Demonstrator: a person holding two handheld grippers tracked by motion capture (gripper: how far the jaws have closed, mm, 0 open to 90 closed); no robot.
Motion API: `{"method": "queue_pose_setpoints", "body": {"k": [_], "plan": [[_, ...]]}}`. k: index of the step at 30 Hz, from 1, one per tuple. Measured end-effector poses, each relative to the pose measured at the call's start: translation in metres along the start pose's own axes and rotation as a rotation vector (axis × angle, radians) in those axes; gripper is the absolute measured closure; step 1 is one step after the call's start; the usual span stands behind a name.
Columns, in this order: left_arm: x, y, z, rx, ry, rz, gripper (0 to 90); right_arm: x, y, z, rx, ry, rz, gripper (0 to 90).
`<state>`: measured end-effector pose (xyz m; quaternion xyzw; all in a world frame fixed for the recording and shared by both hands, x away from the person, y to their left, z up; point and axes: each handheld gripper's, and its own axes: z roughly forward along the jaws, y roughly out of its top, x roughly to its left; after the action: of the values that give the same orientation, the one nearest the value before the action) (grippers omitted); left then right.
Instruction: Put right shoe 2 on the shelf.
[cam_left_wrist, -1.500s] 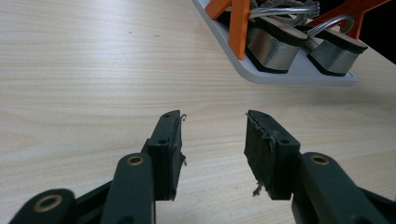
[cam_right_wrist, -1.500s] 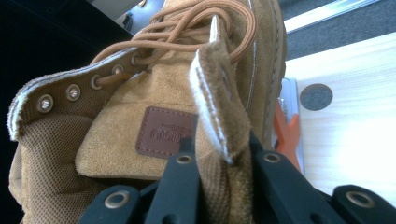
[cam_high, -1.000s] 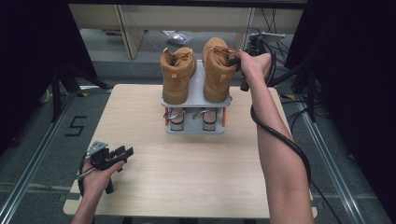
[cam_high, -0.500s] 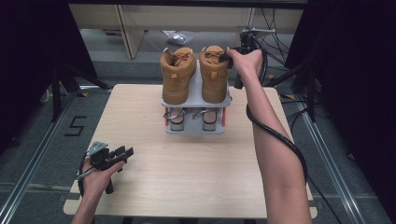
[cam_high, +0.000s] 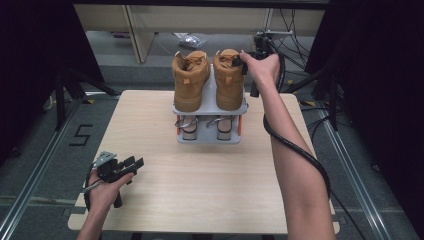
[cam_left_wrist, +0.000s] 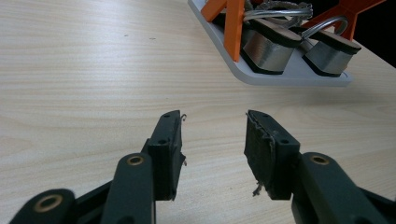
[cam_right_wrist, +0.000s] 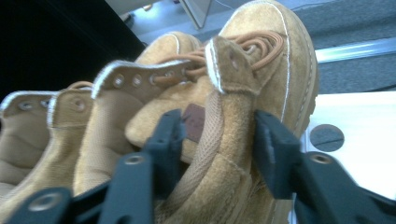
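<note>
Two tan suede boots stood side by side on the top shelf of a small grey rack (cam_high: 208, 102) with orange posts, which served as landmark at the far middle of the pale wood-grain tabletop (cam_high: 200, 185). The right boot (cam_high: 229, 77) carried rounded, napped leather, metal eyelets and a woven tan lace; its sole and lower half were cut off in the right gripper view. The left boot (cam_high: 190, 80) sat just beside it. On the lower shelf lay a pair of silvery shoes (cam_high: 205, 127) with looped straps, largely hidden beneath the top shelf and hard to make out. The right claw (cam_right_wrist: 217, 140) reached the rear collar of the right boot; its black jaws had just been opening and stood apart, the collar and lace between them, pads not visibly pressing. The left claw (cam_left_wrist: 212, 140) hovered over bare tabletop near and left of the rack, jaws apart, with frayed pad edges and nothing between them.
</note>
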<state>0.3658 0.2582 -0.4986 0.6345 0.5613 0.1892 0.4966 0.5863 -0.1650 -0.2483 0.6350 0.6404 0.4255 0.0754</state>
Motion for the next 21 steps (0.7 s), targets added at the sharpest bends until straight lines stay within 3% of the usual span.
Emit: {"method": "queue_pose_setpoints", "body": {"k": [3, 4, 5, 6, 8, 10, 11, 14, 17, 19, 20, 21], "plan": [[0.0007, -0.0005, 0.0002, 0.001, 0.002, -0.004, 55.5, 0.0002, -0.0005, 0.0021, 0.005, 0.015, 0.025, 66.4], [0.0017, -0.0007, 0.0008, 0.001, -0.006, 0.0, 55.5, -0.0009, -0.0001, 0.0014, 0.011, -0.012, 0.004, 67.9], [0.0015, -0.0007, 0.0009, 0.001, -0.001, -0.001, 55.4, 0.0017, -0.0008, 0.0011, 0.021, -0.008, 0.064, 70.0], [0.0016, -0.0008, 0.0011, 0.001, -0.002, -0.002, 55.5, -0.0011, -0.0007, 0.0009, 0.014, 0.019, 0.041, 71.5], [0.0014, -0.0007, 0.0011, 0.003, -0.001, -0.003, 55.5, -0.0008, -0.0008, 0.0006, 0.017, 0.001, 0.056, 74.2], [0.0014, -0.0004, 0.0006, 0.001, 0.0, -0.002, 55.5, -0.0027, -0.0008, 0.0012, 0.017, 0.007, 0.028, 75.5], [0.0014, -0.0002, 0.0005, 0.002, 0.002, -0.003, 55.5, -0.0007, -0.0013, 0.001, 0.02, 0.017, 0.057, 76.0], [0.0013, -0.0004, 0.0012, 0.001, 0.001, -0.001, 55.5, -0.0039, -0.0011, 0.0016, 0.017, 0.033, 0.019, 77.1], [0.0009, -0.0014, 0.0021, 0.007, -0.001, 0.003, 55.5, -0.0063, -0.0017, 0.0026, 0.02, 0.072, 0.028, 77.7], [0.0011, -0.0015, 0.0028, 0.009, -0.005, 0.002, 55.5, -0.0055, -0.0018, 0.0033, 0.02, 0.065, 0.047, 77.8], [0.0012, -0.0015, 0.0028, 0.007, -0.006, 0.003, 55.5, -0.0065, -0.0011, 0.0034, 0.02, 0.057, 0.033, 77.7], [0.0012, -0.0014, 0.0026, 0.006, -0.006, 0.003, 55.5, -0.0078, -0.0007, 0.003, 0.014, 0.074, 0.036, 77.5]]}}
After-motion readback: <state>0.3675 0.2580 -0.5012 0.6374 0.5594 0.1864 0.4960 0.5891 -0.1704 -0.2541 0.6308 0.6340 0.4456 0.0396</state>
